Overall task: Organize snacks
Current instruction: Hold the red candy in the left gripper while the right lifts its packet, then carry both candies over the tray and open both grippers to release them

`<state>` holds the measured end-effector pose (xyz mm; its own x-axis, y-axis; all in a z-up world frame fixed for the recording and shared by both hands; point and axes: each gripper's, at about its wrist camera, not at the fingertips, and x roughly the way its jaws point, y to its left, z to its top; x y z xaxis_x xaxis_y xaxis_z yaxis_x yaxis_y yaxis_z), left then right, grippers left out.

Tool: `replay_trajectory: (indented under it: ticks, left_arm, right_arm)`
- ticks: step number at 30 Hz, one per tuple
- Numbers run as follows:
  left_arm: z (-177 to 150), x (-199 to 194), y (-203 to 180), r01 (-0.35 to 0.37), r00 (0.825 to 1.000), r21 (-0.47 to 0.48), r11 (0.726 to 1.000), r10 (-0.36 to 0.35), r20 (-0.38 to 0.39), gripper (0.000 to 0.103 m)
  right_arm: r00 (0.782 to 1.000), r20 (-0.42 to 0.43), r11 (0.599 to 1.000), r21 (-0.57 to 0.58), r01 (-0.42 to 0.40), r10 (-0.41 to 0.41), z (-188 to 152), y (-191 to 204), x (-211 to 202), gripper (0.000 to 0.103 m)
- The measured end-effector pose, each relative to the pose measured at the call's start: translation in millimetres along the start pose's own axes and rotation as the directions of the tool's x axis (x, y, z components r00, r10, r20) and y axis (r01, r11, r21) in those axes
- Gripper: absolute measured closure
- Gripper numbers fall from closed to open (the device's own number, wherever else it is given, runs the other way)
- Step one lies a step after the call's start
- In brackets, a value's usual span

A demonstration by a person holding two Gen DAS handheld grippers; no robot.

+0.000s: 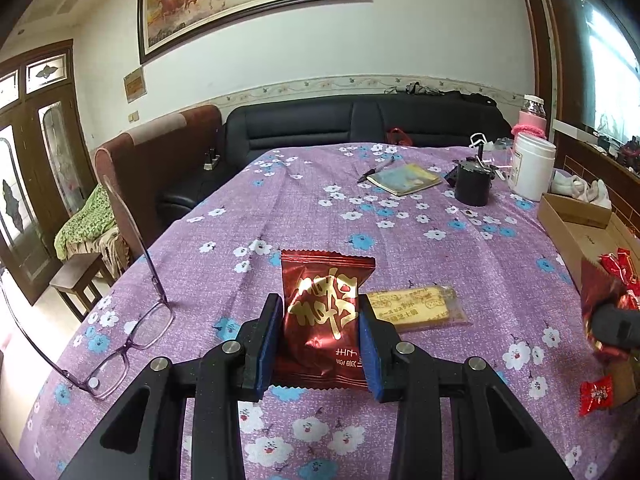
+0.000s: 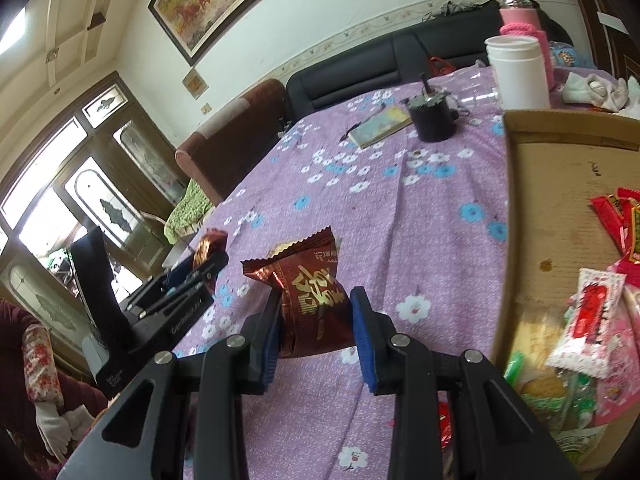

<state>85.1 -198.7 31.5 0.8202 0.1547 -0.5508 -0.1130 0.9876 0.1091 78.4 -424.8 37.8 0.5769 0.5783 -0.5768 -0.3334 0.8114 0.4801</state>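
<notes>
Dark red foil snack packet with gold lettering [image 1: 326,312] clamped in left gripper [image 1: 320,344] above purple flowered tablecloth [image 1: 304,208]. Right gripper [image 2: 316,336] pinches second dark red foil packet [image 2: 308,292], beside cardboard box [image 2: 560,184] of snacks.

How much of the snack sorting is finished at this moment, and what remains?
Done: several snacks already lie in the cardboard box. In hand: the left gripper and the right gripper each clamp a dark red snack packet. Left: a yellow biscuit packet and a small red candy on the tablecloth.
</notes>
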Motion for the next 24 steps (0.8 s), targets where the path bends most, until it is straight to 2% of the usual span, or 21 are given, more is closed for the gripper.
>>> replay_trajectory:
  ticks: [10,16,19,24]
  left_arm:
    - [6,-19,-25,0.054,0.999,0.062,0.997,-0.054,-0.005,0.065]
    - [14,-48,-61,0.113,0.993,0.128,0.985,-0.115,0.012,0.065]
    - [22,-62,-82,0.173,0.984,0.132,0.976,-0.176,0.015,0.065]
    - [29,-77,-132,0.281,0.959,0.154,0.947,-0.284,-0.007,0.065]
  right_arm:
    - [0.997,0.058,0.997,0.066,0.038,-0.042,13,-23,-18,0.071]
    - [0.992,0.084,0.986,0.143,0.086,-0.099,23,-49,-34,0.071]
    - [0.984,0.106,0.975,0.187,0.122,-0.144,29,-67,-46,0.071]
    - [0.969,0.133,0.949,0.267,0.168,-0.209,37,-100,-67,0.071]
